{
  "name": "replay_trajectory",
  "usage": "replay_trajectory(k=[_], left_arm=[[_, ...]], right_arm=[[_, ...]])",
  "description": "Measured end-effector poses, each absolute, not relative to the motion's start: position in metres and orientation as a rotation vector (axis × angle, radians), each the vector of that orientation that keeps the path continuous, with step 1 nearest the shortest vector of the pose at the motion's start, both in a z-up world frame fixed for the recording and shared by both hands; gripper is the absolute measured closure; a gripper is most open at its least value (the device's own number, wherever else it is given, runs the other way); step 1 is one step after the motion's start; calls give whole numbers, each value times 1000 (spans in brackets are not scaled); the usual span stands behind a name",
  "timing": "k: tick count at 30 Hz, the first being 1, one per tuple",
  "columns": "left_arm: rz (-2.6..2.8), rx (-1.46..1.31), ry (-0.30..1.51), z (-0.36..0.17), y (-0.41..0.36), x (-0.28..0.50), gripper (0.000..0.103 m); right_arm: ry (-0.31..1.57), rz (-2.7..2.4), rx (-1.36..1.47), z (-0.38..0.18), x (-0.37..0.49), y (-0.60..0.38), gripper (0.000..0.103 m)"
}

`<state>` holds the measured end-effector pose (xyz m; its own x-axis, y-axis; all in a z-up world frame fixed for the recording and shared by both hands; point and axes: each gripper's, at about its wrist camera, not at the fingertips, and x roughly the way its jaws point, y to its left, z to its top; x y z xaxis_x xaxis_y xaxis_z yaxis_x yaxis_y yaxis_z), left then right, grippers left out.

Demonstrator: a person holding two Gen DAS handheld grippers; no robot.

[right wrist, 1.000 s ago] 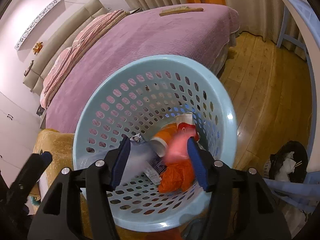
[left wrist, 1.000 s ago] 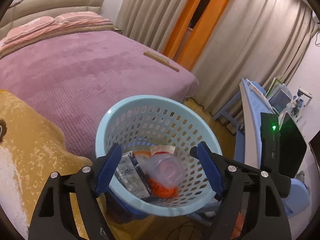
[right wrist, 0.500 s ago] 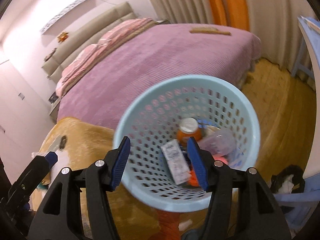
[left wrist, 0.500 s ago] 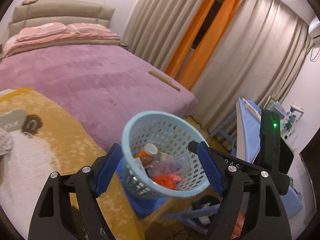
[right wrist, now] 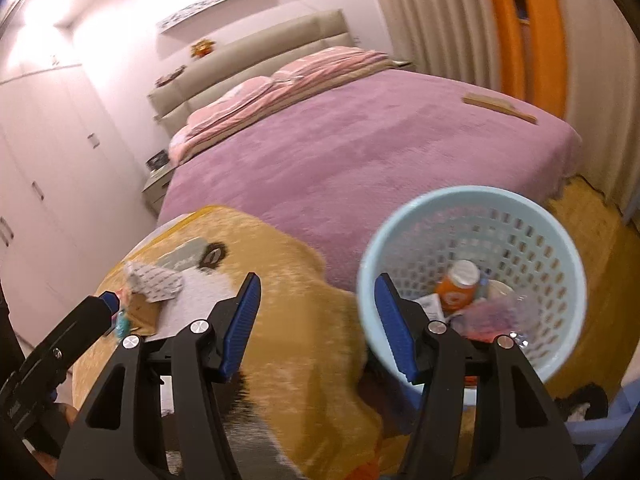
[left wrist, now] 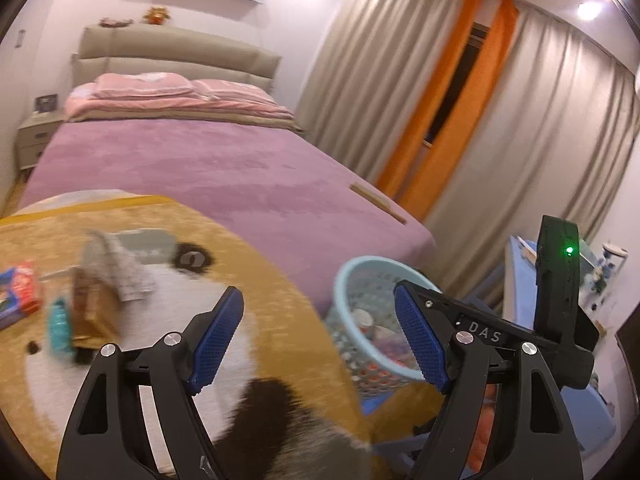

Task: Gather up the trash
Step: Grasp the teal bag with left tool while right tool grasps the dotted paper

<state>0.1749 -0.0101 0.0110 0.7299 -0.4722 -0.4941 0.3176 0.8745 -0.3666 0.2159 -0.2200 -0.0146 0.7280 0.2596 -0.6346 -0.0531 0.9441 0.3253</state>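
Trash (left wrist: 96, 284) lies on the yellow blanket (left wrist: 280, 304), well left of the basket (left wrist: 348, 280): a crumpled paper, a brown carton, a teal tube and a red-blue packet, all blurred. My left gripper (left wrist: 318, 338) stands spread wide and empty; my right gripper (right wrist: 316, 322) is parted too, nothing between its pads. I judge it all light. The paper should crush easily, so I'd pinch a raised fold. The carton looks stiffer; I'd take it across its narrow sides. The tube may slip, so I'd grip mid-body.
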Motion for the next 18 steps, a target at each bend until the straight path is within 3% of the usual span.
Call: replay_trajectory(k=[18], left_arm=[[-142,-350,685,-28,130,162,28]], right_arm=[[782,446,99,-10,247,-58,48]])
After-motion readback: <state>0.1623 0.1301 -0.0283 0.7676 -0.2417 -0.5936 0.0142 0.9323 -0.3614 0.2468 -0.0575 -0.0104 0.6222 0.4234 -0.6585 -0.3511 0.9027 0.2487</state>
